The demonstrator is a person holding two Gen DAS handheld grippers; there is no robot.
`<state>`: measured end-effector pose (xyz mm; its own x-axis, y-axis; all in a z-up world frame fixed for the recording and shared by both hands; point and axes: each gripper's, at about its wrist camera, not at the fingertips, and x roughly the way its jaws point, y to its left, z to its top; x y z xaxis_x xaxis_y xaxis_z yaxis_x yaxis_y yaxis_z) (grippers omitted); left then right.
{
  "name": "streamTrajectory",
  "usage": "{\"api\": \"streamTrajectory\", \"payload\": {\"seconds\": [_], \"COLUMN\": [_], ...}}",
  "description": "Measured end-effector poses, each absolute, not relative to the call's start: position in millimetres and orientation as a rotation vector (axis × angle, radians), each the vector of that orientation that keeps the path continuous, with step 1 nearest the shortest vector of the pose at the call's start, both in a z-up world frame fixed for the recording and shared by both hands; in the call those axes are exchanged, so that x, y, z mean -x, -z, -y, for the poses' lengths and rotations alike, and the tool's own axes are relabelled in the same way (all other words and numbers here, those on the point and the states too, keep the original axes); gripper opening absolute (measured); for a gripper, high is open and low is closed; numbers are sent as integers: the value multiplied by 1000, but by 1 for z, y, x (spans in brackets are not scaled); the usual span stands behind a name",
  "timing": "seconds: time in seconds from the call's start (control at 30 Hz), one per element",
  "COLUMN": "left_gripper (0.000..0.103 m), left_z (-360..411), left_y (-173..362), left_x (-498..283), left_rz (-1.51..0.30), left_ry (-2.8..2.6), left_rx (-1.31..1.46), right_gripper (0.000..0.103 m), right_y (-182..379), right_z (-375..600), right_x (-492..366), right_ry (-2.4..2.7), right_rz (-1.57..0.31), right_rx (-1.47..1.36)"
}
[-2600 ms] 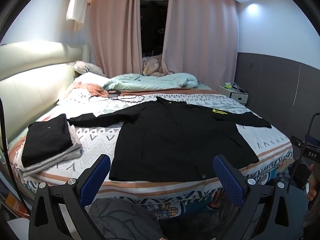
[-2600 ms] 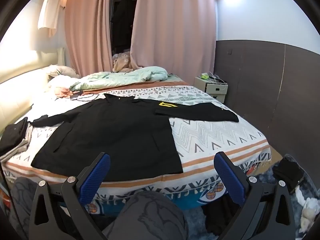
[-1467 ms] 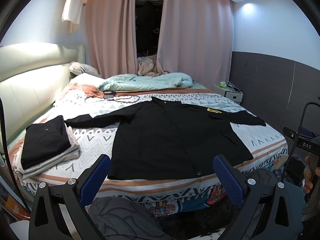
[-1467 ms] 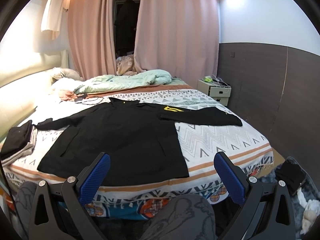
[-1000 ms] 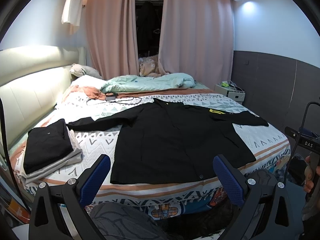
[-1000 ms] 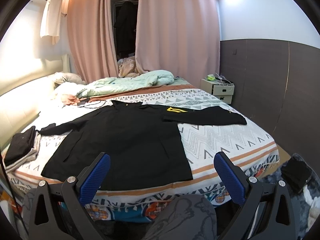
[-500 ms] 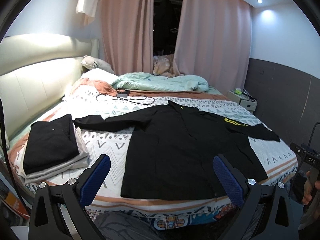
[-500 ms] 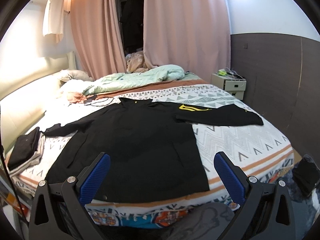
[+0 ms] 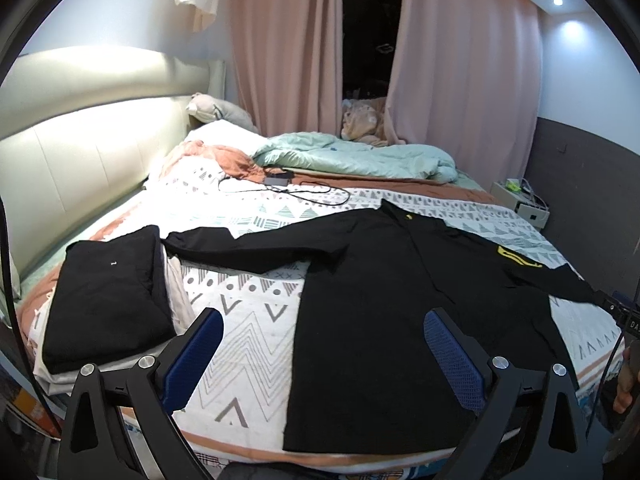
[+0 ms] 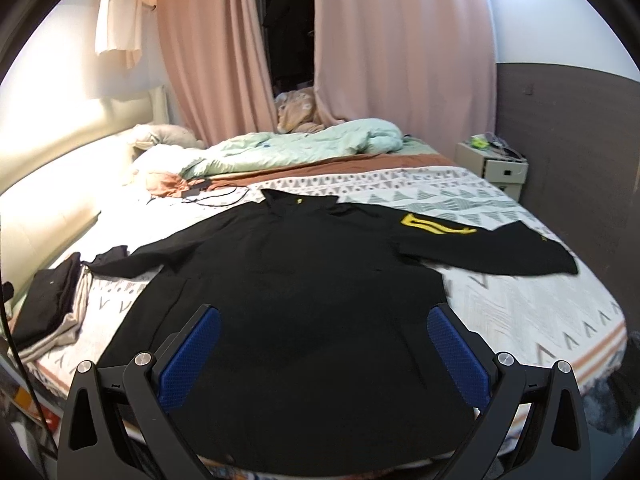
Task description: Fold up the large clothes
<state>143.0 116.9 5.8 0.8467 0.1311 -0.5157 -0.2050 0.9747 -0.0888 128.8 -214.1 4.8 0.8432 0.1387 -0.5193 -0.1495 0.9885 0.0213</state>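
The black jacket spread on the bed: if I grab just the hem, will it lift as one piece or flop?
Likely floppy: the black jacket lies flat, following the bed, its sleeves limp. Its size suggests a single-point lift would sag and bunch. Both the left gripper and the right gripper have open jaws, so pinching two corners probably gives more control.

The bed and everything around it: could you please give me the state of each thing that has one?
black shirt: unfolded, spread flat, sleeves out
left gripper: open, empty
right gripper: open, empty
stack of clothes: folded
green duvet: crumpled
curtains: parted
cable: loose on the bed
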Motion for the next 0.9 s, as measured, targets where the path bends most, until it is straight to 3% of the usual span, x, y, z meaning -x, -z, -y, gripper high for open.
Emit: {"api": "streamTrajectory", "payload": {"seconds": [0.2, 0.63, 0.9], "left_gripper": [98, 74, 73], "left_z": [-149, -256, -303], "left_y": [7, 39, 47], "left_x": [-176, -252, -296], "left_rz": [-576, -650, -682], "left_ry": [-227, -355, -415], "left_rx": [199, 416, 502], "right_gripper": [103, 103, 98], "right_y": [4, 24, 48], "right_z": [188, 136, 118], "right_x": [-177, -267, -316], "right_ry": [-192, -282, -348], "right_rz": [-578, -636, -710], "right_rx": [15, 37, -12]}}
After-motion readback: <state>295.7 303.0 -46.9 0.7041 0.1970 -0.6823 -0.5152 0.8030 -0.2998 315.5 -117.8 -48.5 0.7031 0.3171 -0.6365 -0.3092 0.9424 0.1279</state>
